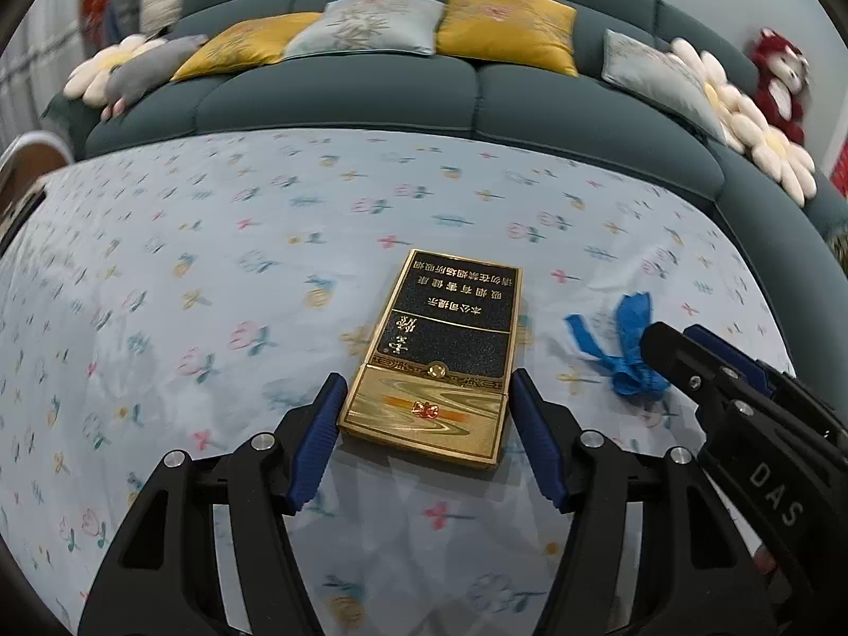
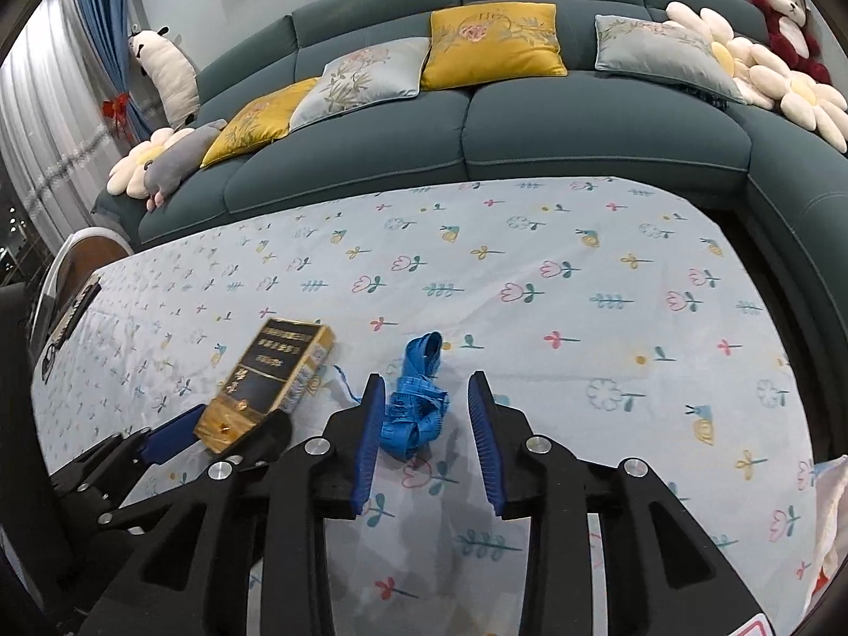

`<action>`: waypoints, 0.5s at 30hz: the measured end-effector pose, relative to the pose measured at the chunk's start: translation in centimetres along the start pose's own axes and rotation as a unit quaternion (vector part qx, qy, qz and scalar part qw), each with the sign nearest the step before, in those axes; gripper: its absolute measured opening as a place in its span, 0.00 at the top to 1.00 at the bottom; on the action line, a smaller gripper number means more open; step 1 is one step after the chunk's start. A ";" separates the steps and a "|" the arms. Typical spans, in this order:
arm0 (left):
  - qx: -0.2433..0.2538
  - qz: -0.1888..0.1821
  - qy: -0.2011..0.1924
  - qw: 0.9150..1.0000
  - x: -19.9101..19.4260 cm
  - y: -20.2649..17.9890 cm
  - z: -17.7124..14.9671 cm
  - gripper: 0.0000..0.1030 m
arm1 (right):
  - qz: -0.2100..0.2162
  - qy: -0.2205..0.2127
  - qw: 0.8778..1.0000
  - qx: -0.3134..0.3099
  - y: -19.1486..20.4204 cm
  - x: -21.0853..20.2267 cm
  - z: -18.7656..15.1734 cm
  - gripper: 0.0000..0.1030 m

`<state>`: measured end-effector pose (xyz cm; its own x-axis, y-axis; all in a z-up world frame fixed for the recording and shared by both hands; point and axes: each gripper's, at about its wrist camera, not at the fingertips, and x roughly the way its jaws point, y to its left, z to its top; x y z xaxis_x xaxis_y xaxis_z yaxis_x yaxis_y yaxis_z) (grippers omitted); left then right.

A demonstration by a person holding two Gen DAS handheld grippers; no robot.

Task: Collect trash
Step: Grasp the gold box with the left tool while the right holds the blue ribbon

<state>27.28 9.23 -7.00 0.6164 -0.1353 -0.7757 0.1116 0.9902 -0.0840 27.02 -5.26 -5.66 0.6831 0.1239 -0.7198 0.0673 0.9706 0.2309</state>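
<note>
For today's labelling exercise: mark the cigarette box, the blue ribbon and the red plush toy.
cigarette box (image 1: 442,344): left wrist view, dark top face.
blue ribbon (image 2: 416,413): right wrist view, crumpled middle.
red plush toy (image 2: 789,16): right wrist view, its chest.

The cigarette box (image 1: 440,355) is showing glossy gold card. The blue ribbon (image 2: 416,403) is looking woven, lying on a matt cotton tablecloth (image 2: 530,275).

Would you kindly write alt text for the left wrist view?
The left hand-held gripper straddles the near end of a gold-and-black cigarette pack on a floral tablecloth, jaws open. The right hand-held gripper reaches a crumpled blue strip.
</note>
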 end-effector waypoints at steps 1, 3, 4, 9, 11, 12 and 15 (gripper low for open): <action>-0.007 -0.001 -0.001 1.000 0.0 0.3 0.0 0.42 | 0.000 0.001 1.000 -0.003 0.2 0.1 0.0 0.69; -0.013 -0.003 -0.003 1.000 -0.1 0.7 0.0 0.42 | -0.002 0.003 1.000 -0.008 0.6 0.4 -0.1 0.69; -0.012 -0.001 -0.003 1.000 -0.1 0.6 0.0 0.42 | -0.002 0.007 1.000 -0.010 0.8 0.6 -0.1 0.69; -0.010 -0.004 -0.006 1.000 -0.4 0.3 -0.1 0.42 | -0.002 0.015 1.000 -0.008 0.5 0.7 -0.2 0.80; -0.004 -0.001 -0.008 1.000 -0.8 0.0 -0.3 0.42 | -0.005 0.010 1.000 -0.005 0.3 0.1 -0.5 0.81; 0.000 0.001 -0.011 1.000 -1.1 -0.2 -0.5 0.42 | -0.008 0.008 1.000 -0.005 0.2 -0.1 -0.7 0.81; 0.002 -0.004 -0.011 1.000 -2.2 -0.8 -1.2 0.42 | -0.012 -0.004 1.000 0.002 -0.3 -1.9 -1.4 0.82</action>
<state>24.89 8.76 -5.97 0.6329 -0.1439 -0.7608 0.1197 0.9890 -0.0874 24.73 -5.47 -5.29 0.6865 0.0998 -0.7203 0.0861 0.9724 0.2168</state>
